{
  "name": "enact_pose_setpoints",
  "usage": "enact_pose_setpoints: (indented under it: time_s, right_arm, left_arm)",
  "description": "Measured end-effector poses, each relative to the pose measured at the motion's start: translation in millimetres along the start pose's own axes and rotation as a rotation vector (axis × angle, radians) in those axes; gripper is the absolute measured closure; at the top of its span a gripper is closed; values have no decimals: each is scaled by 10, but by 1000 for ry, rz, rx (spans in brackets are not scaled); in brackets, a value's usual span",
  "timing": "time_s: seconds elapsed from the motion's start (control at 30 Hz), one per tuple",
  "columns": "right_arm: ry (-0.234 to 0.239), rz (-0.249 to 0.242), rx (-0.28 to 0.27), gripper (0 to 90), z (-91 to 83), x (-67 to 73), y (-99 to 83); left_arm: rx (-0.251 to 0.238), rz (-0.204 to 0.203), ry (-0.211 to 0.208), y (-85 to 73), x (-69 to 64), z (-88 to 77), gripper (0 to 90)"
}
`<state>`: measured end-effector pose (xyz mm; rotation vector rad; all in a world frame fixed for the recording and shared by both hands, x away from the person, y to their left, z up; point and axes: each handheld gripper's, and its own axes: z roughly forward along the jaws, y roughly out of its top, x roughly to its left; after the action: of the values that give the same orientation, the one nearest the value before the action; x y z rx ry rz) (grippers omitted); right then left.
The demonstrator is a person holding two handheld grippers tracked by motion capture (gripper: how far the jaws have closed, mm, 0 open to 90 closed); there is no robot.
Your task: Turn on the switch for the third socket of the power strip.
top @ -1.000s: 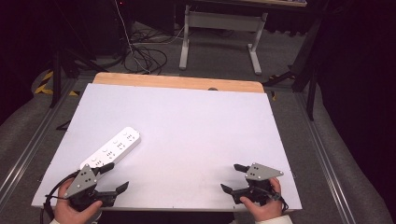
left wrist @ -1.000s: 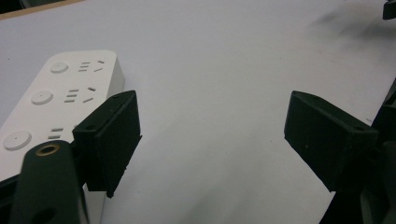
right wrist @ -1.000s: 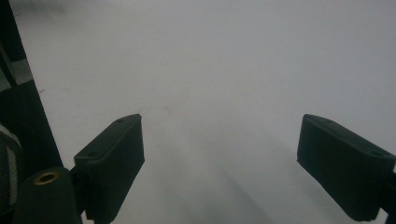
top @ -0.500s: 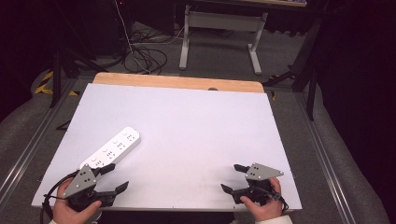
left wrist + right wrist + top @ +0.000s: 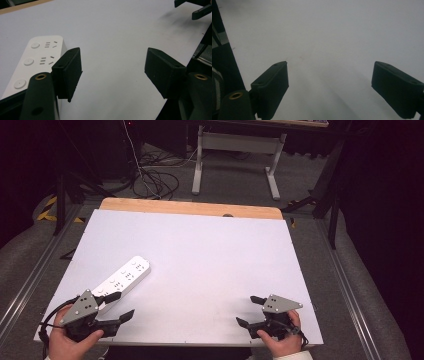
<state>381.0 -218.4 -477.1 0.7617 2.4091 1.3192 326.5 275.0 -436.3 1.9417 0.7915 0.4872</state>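
Grippers rest at the white table's (image 5: 210,255) near edge: left gripper (image 5: 121,305) jaws spread, empty, white power strip (image 5: 122,277) just beside; right gripper (image 5: 250,311) likewise spread, empty.

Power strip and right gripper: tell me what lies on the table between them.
Nothing: in the high view the white table is bare between the power strip and the open right gripper. The open left gripper sits beside the strip.

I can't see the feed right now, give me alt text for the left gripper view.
The left gripper is open, its two black jaws wide apart over the bare white table with nothing between them. A white power strip lies flat just outside the jaw at the view's left, and the other gripper's black tips show at the top right corner.
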Motion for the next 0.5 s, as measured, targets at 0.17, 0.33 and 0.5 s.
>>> enact_pose_setpoints:
  time_s: [0.17,0.33,0.5]
  right_arm:
    - [0,-2,-5,140,-4,4,1]
    - [3,-4,0,140,2,6,2]
    - [4,-4,-1,140,0,4,0]
  left_arm:
    - [8,13,8,76,19,-30,302]
    - [13,14,-5,135,41,-42,299]
    - [13,12,0,186,63,-67,302]
